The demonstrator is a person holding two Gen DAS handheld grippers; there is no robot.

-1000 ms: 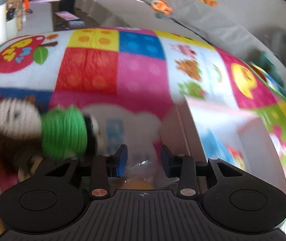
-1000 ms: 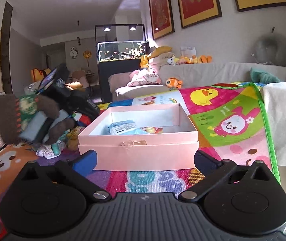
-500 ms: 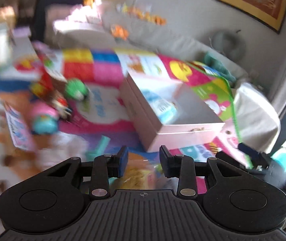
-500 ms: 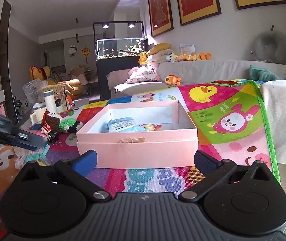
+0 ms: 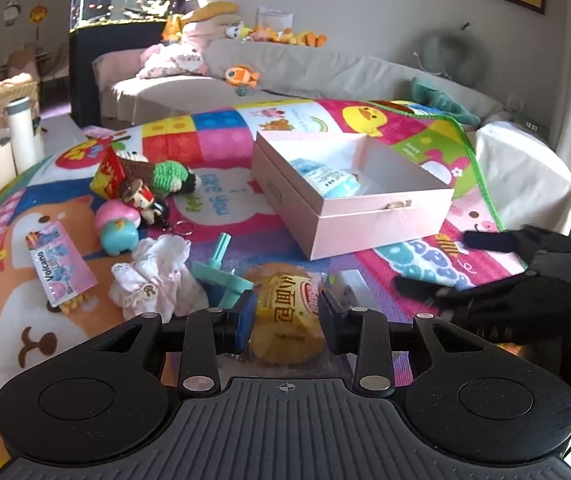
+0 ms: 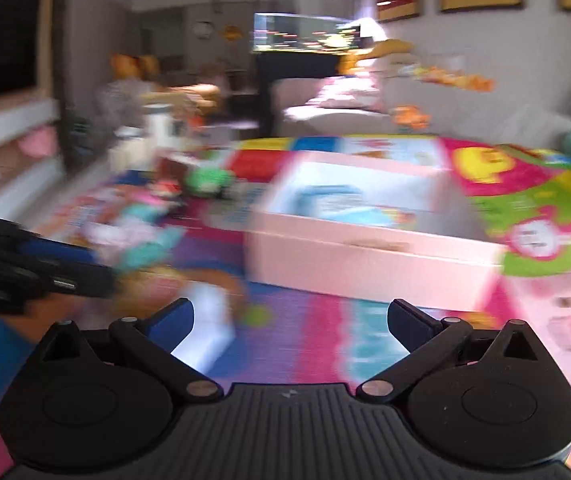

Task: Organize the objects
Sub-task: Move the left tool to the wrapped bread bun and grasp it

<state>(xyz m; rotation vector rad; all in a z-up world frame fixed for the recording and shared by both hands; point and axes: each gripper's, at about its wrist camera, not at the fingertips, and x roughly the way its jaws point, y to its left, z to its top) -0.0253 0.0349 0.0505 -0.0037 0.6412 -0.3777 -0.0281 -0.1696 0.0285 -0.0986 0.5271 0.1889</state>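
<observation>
A yellow snack packet [image 5: 287,312] with red lettering sits pinched between the two blue pads of the left tool [image 5: 287,316], its clear wrapper bulging above and below the narrow gap. It is held just above the colourful play mat [image 5: 221,208], in front of a teal plastic piece [image 5: 221,272] and a crumpled white cloth [image 5: 157,276]. Beyond these lies an open pink box [image 5: 365,216], holding a light blue packet [image 5: 327,180] against its left wall. To the left of the box is a loose cluster of toys: a green knitted doll [image 5: 169,176], a small figure with a keyring [image 5: 145,200], a pink-and-teal round toy [image 5: 119,228] and a pink "Volcano" card [image 5: 59,264] lying flat.

The right tool [image 6: 289,320] has its fingers spread wide with nothing between them; it faces the near wall of the box, and its view is heavily blurred. It shows at the right edge of the left wrist view as a dark shape near the box's front corner.
</observation>
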